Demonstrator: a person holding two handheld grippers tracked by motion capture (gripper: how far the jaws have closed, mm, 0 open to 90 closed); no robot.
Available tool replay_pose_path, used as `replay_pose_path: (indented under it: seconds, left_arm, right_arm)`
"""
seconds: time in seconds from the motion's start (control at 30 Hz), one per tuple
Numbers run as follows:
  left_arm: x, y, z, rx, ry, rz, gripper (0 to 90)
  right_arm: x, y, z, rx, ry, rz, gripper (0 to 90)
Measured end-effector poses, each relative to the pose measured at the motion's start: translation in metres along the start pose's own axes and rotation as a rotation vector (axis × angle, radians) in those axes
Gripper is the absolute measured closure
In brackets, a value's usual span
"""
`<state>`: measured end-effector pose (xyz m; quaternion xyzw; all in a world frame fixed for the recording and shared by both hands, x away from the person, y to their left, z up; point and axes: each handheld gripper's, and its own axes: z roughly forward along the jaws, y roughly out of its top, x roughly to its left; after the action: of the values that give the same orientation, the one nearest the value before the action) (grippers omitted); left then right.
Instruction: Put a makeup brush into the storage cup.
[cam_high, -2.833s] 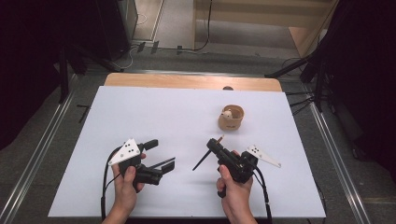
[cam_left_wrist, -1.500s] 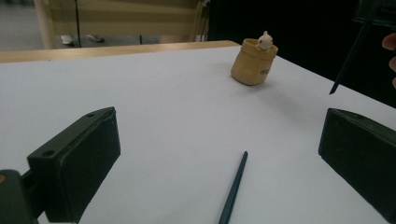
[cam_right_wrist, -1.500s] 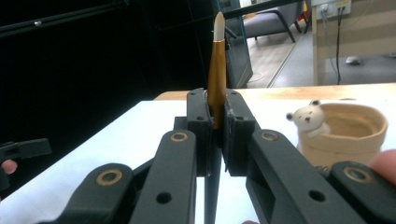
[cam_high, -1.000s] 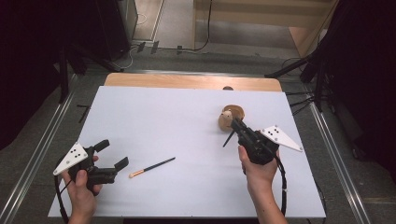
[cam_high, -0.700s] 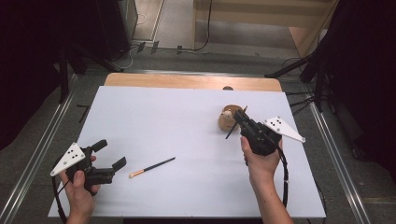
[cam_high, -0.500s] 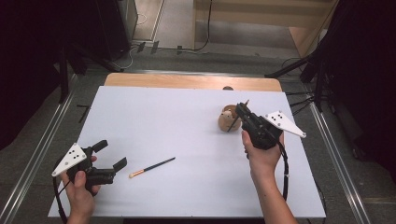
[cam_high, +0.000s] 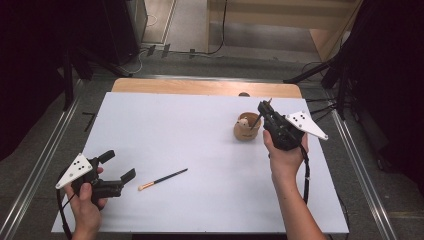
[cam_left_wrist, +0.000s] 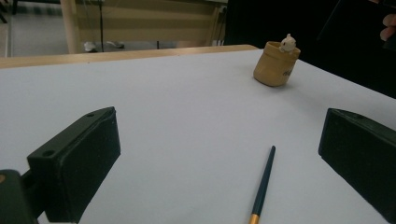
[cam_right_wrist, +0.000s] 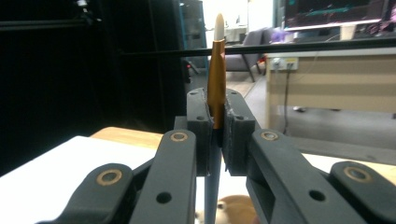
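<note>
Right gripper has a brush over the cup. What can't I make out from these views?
- Held brush: lower end cut off below the right gripper in its own view, too small in the high view.
- Cup interior: hidden by its wall.
- Brush on the table: bristle end cut by the left gripper view's bottom edge.

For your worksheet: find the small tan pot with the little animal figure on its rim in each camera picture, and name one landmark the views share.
High view: the tan pot stands right of centre on the white sheet, beside the right gripper.
Left gripper view: upper right, far along the sheet.
Right gripper view: a tan blur at the bottom edge, below the shut fingers, probably the pot; too blurred to be sure.
Shared landmark: the white sheet.
</note>
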<state>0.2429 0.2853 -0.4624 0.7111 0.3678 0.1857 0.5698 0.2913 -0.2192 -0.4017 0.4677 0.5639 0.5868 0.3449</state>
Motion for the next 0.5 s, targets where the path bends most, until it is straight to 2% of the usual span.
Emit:
replay_pose_path:
  seconds: [0.27, 0.5]
  left_arm:
    - [0.000, 0.000, 0.000, -0.001, -0.001, -0.002, 0.0]
    - [0.000, -0.001, 0.001, -0.001, -0.004, -0.005, 0.0]
  right_arm:
    - [-0.008, -0.002, 0.007, -0.044, -0.007, 0.003, 84.9]
    - [-0.014, -0.005, 0.013, -0.042, -0.033, -0.008, 84.8]
